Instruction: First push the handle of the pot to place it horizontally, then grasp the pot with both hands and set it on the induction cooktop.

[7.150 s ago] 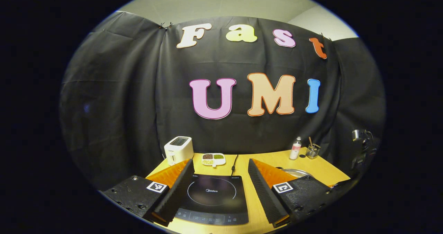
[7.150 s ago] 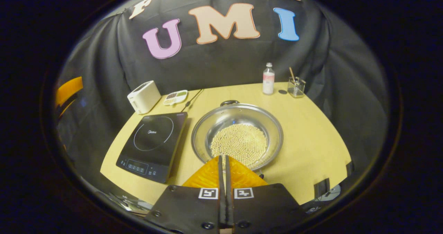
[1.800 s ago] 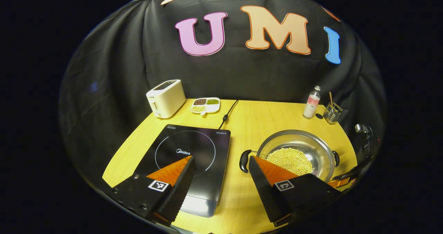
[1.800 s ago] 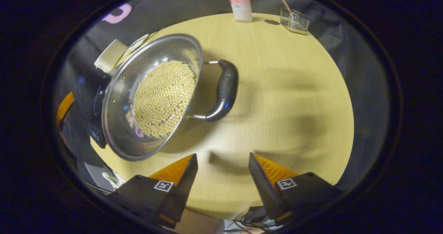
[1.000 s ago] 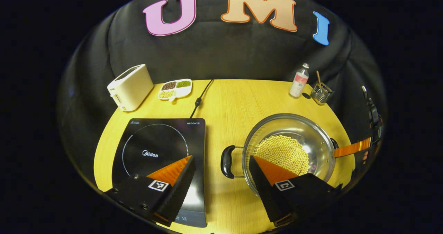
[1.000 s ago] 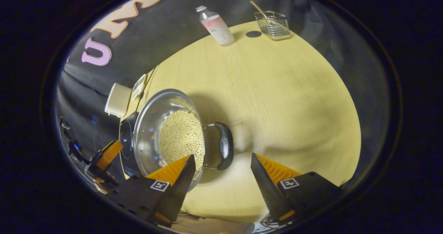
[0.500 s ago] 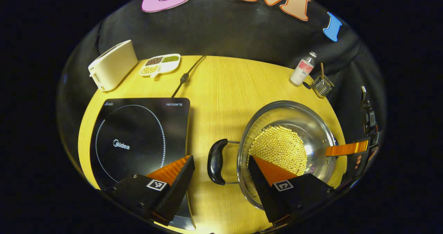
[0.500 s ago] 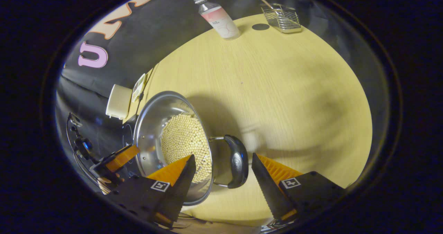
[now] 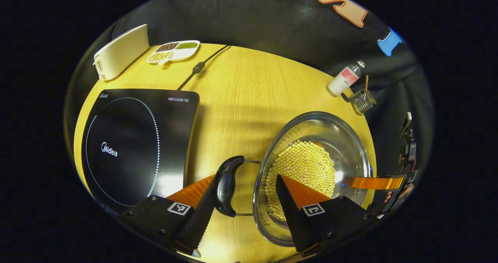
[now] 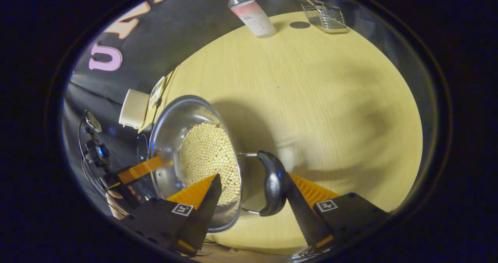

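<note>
— Where do your two tools stand?

— My left gripper (image 9: 244, 195) is spread wide, its fingers straddling the pot's (image 9: 342, 138) left handle (image 9: 225, 185): one finger just outside the grip, the other over the rim and above the beans (image 9: 303, 165). My right gripper (image 10: 252, 195) is just as wide around the right handle (image 10: 273, 189), which looks to lie against its outer finger. Neither is clamped on anything yet.

— And the pot?

— On the table (image 9: 249, 88), handles out to either side, just right of the cooktop (image 9: 136, 138) and not yet on it.

— What worries you?

— Three things. Each inner finger hangs over the bowl, so closing may pinch rim and wire as well as the grip, and I'd judge that an uneven hold. The handles are smooth, curved, glossy plastic on thin wire loops; I expect they could roll between the ridged pads. And if one side lifts before the other, the pot tips and those small round beans will slide and spill.

— Anything about the surfaces?

— The pot is thin polished steel, wide, shallow and mirror-bright. The cooktop is a flat sheet of dark glass, likely slick, so I'd set the pot down level, not drag it. The tabletop is pale wood grain, smooth.
</note>
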`<state>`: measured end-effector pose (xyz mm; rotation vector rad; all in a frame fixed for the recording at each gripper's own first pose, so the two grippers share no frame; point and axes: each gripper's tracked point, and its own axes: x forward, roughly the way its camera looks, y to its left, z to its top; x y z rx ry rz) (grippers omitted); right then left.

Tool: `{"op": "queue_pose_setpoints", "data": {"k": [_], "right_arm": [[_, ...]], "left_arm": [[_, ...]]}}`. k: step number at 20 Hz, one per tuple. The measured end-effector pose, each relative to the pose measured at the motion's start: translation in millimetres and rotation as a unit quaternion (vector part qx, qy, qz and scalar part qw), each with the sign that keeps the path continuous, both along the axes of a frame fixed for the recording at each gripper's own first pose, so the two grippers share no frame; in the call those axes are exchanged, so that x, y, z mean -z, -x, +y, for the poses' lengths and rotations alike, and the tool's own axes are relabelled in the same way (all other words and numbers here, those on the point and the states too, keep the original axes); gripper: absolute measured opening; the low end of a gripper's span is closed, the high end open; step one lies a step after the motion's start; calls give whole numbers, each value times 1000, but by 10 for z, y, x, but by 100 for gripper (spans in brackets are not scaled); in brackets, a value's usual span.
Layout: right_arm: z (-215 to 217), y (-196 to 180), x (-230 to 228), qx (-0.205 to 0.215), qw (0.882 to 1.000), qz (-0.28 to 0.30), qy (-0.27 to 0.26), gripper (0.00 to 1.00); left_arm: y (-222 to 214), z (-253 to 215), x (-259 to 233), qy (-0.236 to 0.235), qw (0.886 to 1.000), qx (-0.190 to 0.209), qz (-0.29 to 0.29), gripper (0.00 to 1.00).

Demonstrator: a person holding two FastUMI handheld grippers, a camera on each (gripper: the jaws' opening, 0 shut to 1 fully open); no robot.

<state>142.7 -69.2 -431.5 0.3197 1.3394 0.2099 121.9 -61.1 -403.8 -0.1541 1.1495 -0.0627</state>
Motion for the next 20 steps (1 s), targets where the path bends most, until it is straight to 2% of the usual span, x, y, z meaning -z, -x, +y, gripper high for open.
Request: {"op": "queue_pose_setpoints", "data": {"k": [1, 2, 3, 4, 5, 6, 7, 8, 9, 12, 13, 14, 15, 16, 19, 20], "right_arm": [[-19, 5, 17, -1, 1000, -1, 10, 86], [-19, 41, 37, -7, 1000, 2, 9, 70], [-48, 49, 59, -13, 1000, 3, 19, 71], [-130, 36, 109, -19, 999, -3, 40, 70], [-141, 48, 101, -19, 999, 0, 34, 64], [-160, -8, 94, -12, 999, 0, 32, 58], [-170, -9, 86, -8, 1000, -2, 28, 61], [-161, -6, 75, -6, 1000, -4, 28, 53], [-160, -16, 62, -12, 999, -13, 28, 59], [-140, -66, 66, -34, 998, -36, 31, 59], [-154, -66, 59, -37, 998, -39, 31, 59], [-176, -56, 47, -36, 998, -44, 33, 59], [-169, -73, 47, -26, 998, -45, 26, 59], [-188, -75, -14, -22, 998, -49, 23, 48], [-194, -107, -124, -16, 997, -70, 17, 47], [-198, -97, -156, -17, 997, -76, 18, 50]], "left_arm": [[-6, 14, 6, -3, 1000, -1, 1, 88], [-13, 42, 21, -7, 1000, -5, 0, 85], [-16, 80, 31, -12, 1000, -11, 1, 88], [-21, 104, 44, -14, 1000, -16, 1, 74], [-3, 108, 22, -11, 1000, -20, -1, 69], [-7, 95, 37, -10, 1000, -20, 0, 66], [7, 96, 44, -11, 1000, -18, 2, 65], [20, 88, 36, -10, 1000, -20, 2, 64], [25, 86, 31, -8, 1000, -24, 0, 64], [81, 65, 30, -1, 999, -36, 0, 61], [103, 71, 36, -3, 999, -32, -4, 63], [127, 71, 36, -6, 1000, -29, -7, 61], [168, 58, 21, -7, 1000, -28, -12, 63], [182, 36, 6, -3, 999, -28, -18, 60], [241, 3, -74, 4, 999, -34, -29, 58], [249, -11, -103, 3, 999, -33, -35, 58]]}}
